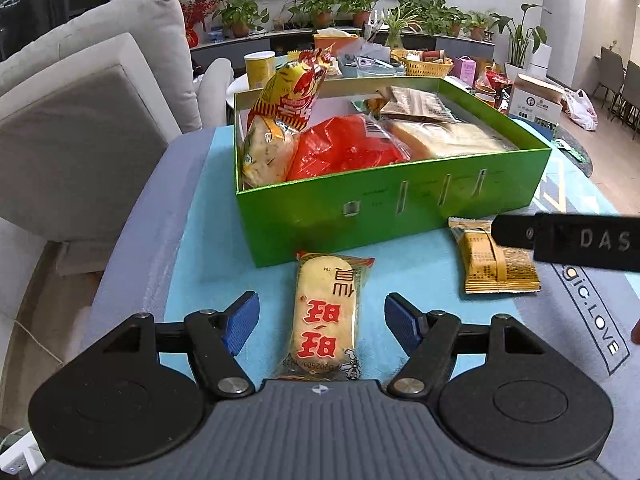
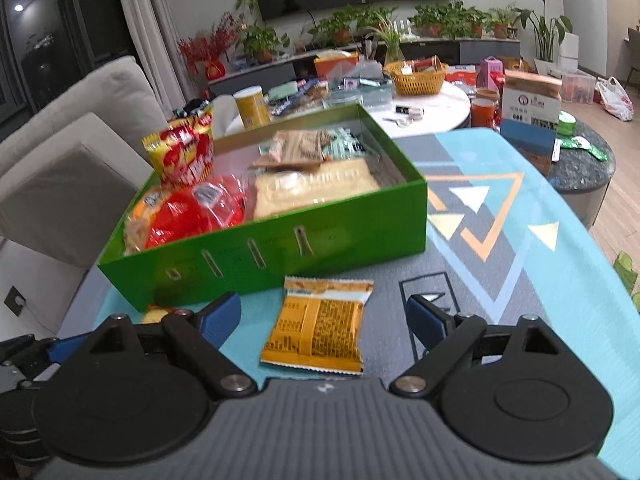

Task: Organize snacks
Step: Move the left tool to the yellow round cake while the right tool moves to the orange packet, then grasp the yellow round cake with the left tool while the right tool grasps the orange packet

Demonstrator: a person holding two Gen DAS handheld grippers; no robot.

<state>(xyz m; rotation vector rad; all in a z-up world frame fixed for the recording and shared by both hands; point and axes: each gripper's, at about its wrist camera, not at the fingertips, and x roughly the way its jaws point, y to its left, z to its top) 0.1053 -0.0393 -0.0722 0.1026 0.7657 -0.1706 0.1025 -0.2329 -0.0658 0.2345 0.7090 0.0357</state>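
left wrist view
left gripper (image 1: 322,320): jaws spread, not gripping; blue pads (image 1: 242,318) stand clear on both sides of the snack.
rice cracker pack (image 1: 326,316): flat on the mat between the two fingers, long axis running away from the tool, near end at the gripper body. No contact with either pad.
green box (image 1: 394,204): straight ahead, just past the far end of the cracker pack. Open top, already filled: yellow-red bag (image 1: 294,92) standing at its left end, red bag (image 1: 344,148) in the middle, pale pack (image 1: 444,138) at right, brown sachet (image 1: 416,106) behind.
orange packet (image 1: 494,264): ahead-right of the tool, on the mat in front of the box.
black bar (image 1: 576,236): enters from the right edge and overlaps the orange packet's top corner.
mat (image 1: 192,240): light blue, covers the table.

right wrist view
right gripper (image 2: 324,318): jaws spread wide, nothing clamped.
orange packet (image 2: 318,326): lying flat between the fingers, closer to the left one, gaps on both sides.
green box (image 2: 280,252): directly ahead, just beyond the packet, skewed so its right end sits farther off.
left gripper (image 2: 36,354): partly visible at the left edge.
background: blurred round table with yellow basket (image 2: 418,76).
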